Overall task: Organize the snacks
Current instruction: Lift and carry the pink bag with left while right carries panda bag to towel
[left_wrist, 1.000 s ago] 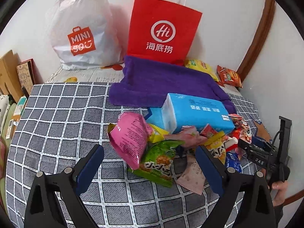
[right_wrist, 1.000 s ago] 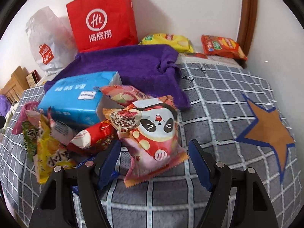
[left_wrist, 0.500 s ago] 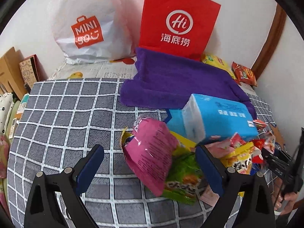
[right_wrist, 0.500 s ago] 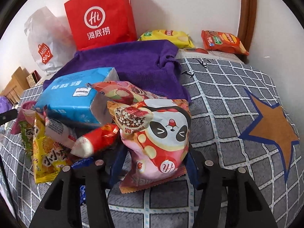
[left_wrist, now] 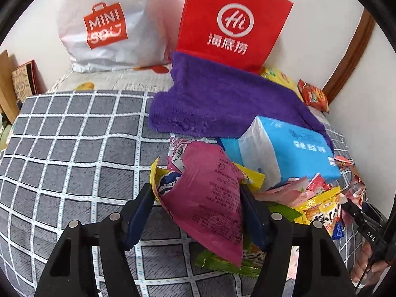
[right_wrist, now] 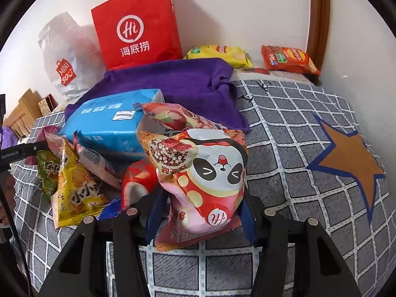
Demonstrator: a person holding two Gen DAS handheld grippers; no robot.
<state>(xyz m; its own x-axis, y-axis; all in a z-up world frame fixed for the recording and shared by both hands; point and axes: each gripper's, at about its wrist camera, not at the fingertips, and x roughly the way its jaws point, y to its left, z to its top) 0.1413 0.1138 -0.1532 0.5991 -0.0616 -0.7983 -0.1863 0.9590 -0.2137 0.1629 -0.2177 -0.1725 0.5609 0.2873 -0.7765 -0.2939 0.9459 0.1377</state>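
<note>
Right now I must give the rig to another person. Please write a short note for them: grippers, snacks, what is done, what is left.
Left gripper: jaws closing on the pink snack bag, pads at both its sides.
Right gripper: jaws closing, pressing the panda snack bag.
The snack pile lies on the checked cover beside the blue tissue pack.
Yellow chip bag and orange chip bag lie by the wall.
Done: both bags gripped. Left: placing them and sorting the pile.

Snack pile (left_wrist: 284,198) before towel (left_wrist: 222,99); bags (left_wrist: 235,24) behind.
</note>
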